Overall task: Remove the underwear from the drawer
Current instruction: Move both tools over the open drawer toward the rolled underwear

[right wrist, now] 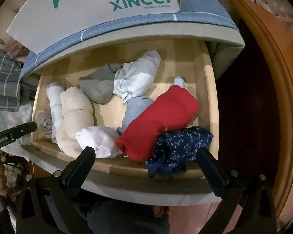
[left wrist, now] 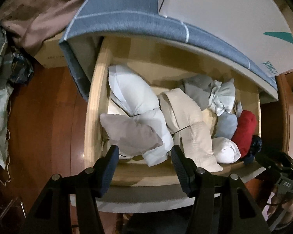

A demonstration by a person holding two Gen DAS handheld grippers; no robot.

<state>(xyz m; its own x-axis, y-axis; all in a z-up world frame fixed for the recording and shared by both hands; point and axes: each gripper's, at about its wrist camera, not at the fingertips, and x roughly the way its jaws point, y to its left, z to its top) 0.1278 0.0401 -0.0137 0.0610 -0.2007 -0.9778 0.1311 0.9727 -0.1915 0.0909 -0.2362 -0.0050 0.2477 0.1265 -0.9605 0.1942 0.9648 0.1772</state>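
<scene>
Drawer (right wrist: 209, 89) is pulled out, light wood, and stuffed with rolled-up underwear and socks. Both claws hang over its near edge, pointing pretty much straight down.

Left claw (left wrist: 144, 156) is spread wide with nothing in it. It's above the left end of the drawer, where a taupe roll (left wrist: 129, 134) sits on top of a long white roll (left wrist: 134, 99), and a cream roll (left wrist: 187, 120) lies just right of that. Fingers aren't touching any fabric as far as I can see.

Right claw (right wrist: 146, 152) is also wide and empty, over the right half. Between its fingers from its own camera: the red roll (right wrist: 162, 119), with a navy speckled piece (right wrist: 177, 146) bunched against the near wall, partly draped over the drawer front. A small white roll (right wrist: 99, 140) sits right by the left finger, but I can't tell if they touch. Further back there's a pale blue roll (right wrist: 134, 109), a grey piece (right wrist: 95, 87) and a crumpled light blue-and-white bundle (right wrist: 138, 76).

Above the drawer, the cabinet top has a blue checked cloth (right wrist: 195, 17) and a white XINCCI shoe box (right wrist: 99, 9) on it. Reddish wood floor (left wrist: 48, 107) to the left.
</scene>
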